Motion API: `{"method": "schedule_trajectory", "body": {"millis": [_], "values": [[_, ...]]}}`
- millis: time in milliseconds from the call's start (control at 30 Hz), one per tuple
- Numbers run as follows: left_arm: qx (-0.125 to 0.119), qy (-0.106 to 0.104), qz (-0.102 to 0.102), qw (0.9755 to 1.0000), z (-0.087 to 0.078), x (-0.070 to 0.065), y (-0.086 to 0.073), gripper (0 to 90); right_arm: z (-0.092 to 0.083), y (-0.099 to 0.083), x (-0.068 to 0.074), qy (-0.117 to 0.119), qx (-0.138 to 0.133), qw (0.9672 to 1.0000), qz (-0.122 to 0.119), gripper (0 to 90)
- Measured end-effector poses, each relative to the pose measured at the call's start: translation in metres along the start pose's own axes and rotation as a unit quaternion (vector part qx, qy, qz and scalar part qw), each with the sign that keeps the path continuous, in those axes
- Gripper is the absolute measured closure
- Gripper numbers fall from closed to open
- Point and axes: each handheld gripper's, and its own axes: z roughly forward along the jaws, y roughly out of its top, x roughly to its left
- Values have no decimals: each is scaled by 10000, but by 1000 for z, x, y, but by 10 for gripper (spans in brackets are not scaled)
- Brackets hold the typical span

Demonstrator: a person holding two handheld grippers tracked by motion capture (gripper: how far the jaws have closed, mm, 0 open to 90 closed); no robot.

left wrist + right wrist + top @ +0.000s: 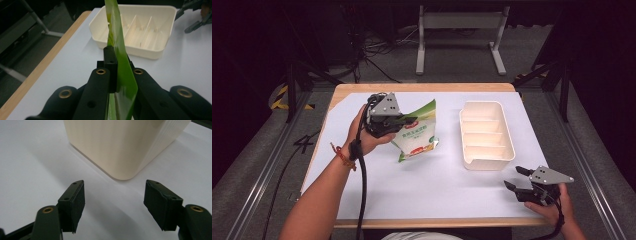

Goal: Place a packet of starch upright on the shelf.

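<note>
Pouch (417, 131) hangs above the table (412, 190), pinched at its left edge by the left gripper (399, 121), long axis tilted, top toward the tray (486, 135); right gripper (517, 178) jaws spread, empty

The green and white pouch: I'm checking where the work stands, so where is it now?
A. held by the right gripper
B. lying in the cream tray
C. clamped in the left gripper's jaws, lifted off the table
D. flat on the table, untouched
C: the left gripper has its jaws shut on the green and white pouch, which hangs beside the cream tray; the right gripper is open and empty.
</note>
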Motion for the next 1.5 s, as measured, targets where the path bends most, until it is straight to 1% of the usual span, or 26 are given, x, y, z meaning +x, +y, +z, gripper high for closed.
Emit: {"method": "schedule_trajectory", "body": {"millis": [33,67,133,167,200,233,267,300,367,400,433,467,533,600,733,767,800,867,933,967,1033,1100,1133,1367,1433,1500], "values": [[-63,-51,15,10000,4,-1,4,899,0,0,0,7,-17,10000,-6,326],[-63,-51,15,10000,4,-1,4,899,0,0,0,7,-17,10000,-6,326],[-146,-116,102,9998,13,-3,15,899,-1,0,0,11,-44,10000,4,326],[-190,-157,93,9997,16,-4,19,899,-1,0,0,10,-45,10000,8,326],[-219,-147,128,9996,20,-5,23,899,-1,0,0,13,-45,10000,3,326],[-219,-147,128,9996,20,-5,23,899,-1,0,0,13,-45,10000,3,326],[-292,-177,133,9993,26,-6,30,899,-1,0,0,14,-41,10000,-2,326],[-292,-177,133,9993,26,-6,30,899,-1,0,0,19,-51,10000,-2,326],[-326,-237,188,9990,33,-9,39,899,0,0,0,20,-54,10000,-7,326],[-335,-213,249,9989,35,-11,42,899,0,0,0,19,-49,10000,-17,326],[-335,-213,249,9989,35,-11,42,899,0,0,0,19,-49,10000,-17,326],[-344,-292,269,9986,37,-12,46,899,0,0,0,25,-40,10000,-23,325],[-406,-348,304,9981,43,-15,53,899,0,-1,0,26,-45,10000,-9,321],[-437,-350,306,9980,46,-15,56,899,0,-1,0,26,-31,10000,-4,321],[-506,-478,320,9971,52,-16,64,899,1,-1,0,38,-17,10000,-44,321],[-506,-478,320,9971,52,-16,64,899,1,-1,0,38,-17,10000,-44,321],[-546,-495,375,9966,55,-19,69,899,1,-1,0,26,-15,10000,-34,321],[-601,-499,385,9962,57,-20,74,899,1,-1,0,30,-17,10000,-35,321],[-692,-583,370,9952,59,-22,79,899,1,-1,0,35,-5,10000,-44,321],[-730,-565,408,9949,61,-23,82,899,1,-1,0,38,-2,10000,-44,320],[-744,-603,409,9946,63,-24,84,899,1,-1,0,37,-3,10000,-47,320],[-759,-648,452,9940,69,-27,88,899,1,-1,0,38,-14,10000,-32,320],[-750,-692,475,9936,76,-30,92,899,1,-1,1,37,-8,10000,-40,320],[-835,-808,545,9917,95,-36,101,899,1,-1,1,36,2,10000,-43,321],[-844,-875,545,9911,100,-37,104,898,1,-1,1,42,15,10000,-49,320],[-838,-868,579,9910,105,-38,107,898,1,-1,1,41,17,10000,-52,321]]}}
